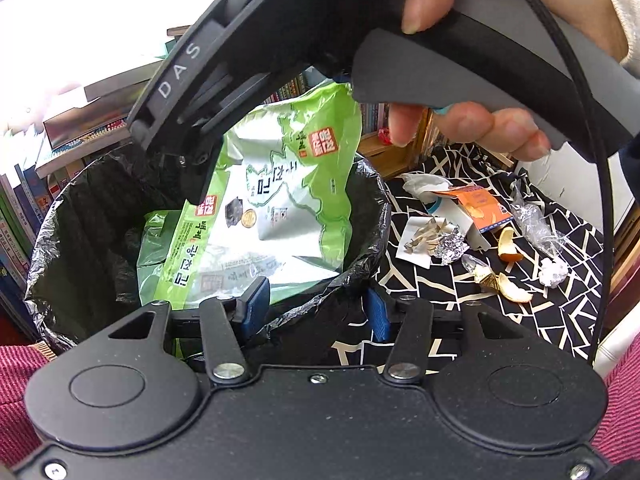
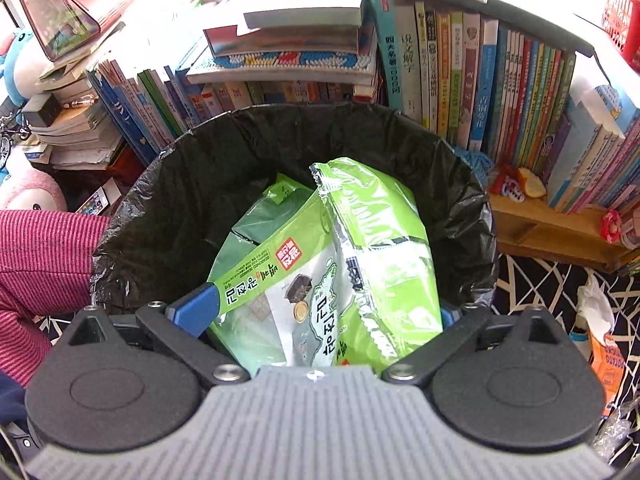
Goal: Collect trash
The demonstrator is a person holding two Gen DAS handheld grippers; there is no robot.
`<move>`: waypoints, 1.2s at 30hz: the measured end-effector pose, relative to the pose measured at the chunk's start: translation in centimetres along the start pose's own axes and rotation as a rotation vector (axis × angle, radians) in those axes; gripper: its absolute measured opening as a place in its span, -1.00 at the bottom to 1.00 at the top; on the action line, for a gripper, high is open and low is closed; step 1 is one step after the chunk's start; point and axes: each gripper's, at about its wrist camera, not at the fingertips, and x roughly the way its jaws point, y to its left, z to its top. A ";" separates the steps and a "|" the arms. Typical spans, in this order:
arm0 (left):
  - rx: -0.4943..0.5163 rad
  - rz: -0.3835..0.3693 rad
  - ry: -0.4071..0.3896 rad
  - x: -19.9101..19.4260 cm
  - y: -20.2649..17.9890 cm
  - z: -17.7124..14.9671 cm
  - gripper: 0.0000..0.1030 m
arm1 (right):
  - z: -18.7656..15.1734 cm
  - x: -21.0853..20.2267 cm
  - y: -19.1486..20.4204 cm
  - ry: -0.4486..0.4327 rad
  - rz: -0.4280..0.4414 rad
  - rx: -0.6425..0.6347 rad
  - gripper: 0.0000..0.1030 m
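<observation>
A bin with a black liner [image 1: 80, 220] [image 2: 180, 184] stands in front of me. My left gripper [image 1: 318, 308] straddles its near rim, one blue pad inside and one outside, shut on the rim. My right gripper [image 2: 320, 308] hangs over the bin with its jaws wide open. A green seaweed snack bag [image 2: 372, 248] [image 1: 296, 184] stands in the bin between those jaws, unpressed; one finger [image 1: 198, 184] is beside it. A second green bag [image 2: 256, 224] lies under it. On the patterned cloth [image 1: 440, 292] lie a tissue [image 1: 420, 182], an orange packet [image 1: 480, 208], foil [image 1: 452, 246] and orange peel [image 1: 510, 246].
A packed bookshelf [image 2: 500, 80] and book stacks [image 2: 80, 132] crowd the far side of the bin. A red-striped sleeve [image 2: 40, 260] is at the left. A hand [image 1: 460, 120] grips the right gripper's handle. Clear wrap [image 1: 536, 220] and a paper ball [image 1: 554, 272] also lie on the cloth.
</observation>
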 end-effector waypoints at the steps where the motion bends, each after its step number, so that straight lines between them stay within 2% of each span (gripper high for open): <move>1: -0.002 -0.001 0.001 0.0 0.0 0.0 -0.06 | -0.1 0.3 -0.1 -0.012 -0.007 -0.014 1.00; 9: -0.005 -0.002 0.000 0.0 0.2 -0.1 -0.06 | -1.0 0.2 1.1 -0.059 -0.004 -0.130 1.00; 14: -0.005 -0.001 0.000 0.0 0.2 -0.1 -0.06 | -1.4 -0.3 1.5 -0.110 -0.054 -0.165 1.00; 20: -0.002 0.001 0.000 0.0 0.3 -0.1 -0.05 | -2.0 -1.2 2.3 -0.225 -0.131 -0.209 1.00; 25: -0.002 0.002 0.000 0.1 0.1 -0.1 -0.05 | -2.7 -2.2 2.2 -0.376 -0.153 -0.219 1.00; 27: -0.002 0.001 0.000 0.1 0.2 -0.1 -0.05 | -2.7 -2.5 1.7 -0.422 -0.132 -0.186 1.00; 30: -0.001 0.002 0.000 0.1 0.1 -0.1 -0.05 | -2.5 -3.2 0.1 -0.472 0.038 -0.080 1.00; 32: -0.001 0.003 0.000 0.0 0.1 -0.1 -0.04 | -1.9 -3.4 -0.5 -0.479 0.086 -0.026 1.00; 34: -0.001 0.002 0.001 0.1 0.2 -0.1 -0.04 | -1.2 -3.4 0.0 -0.480 0.026 -0.063 1.00; 36: -0.002 0.001 0.001 0.1 0.2 -0.1 -0.04 | -0.9 -3.2 1.3 -0.474 -0.083 -0.177 1.00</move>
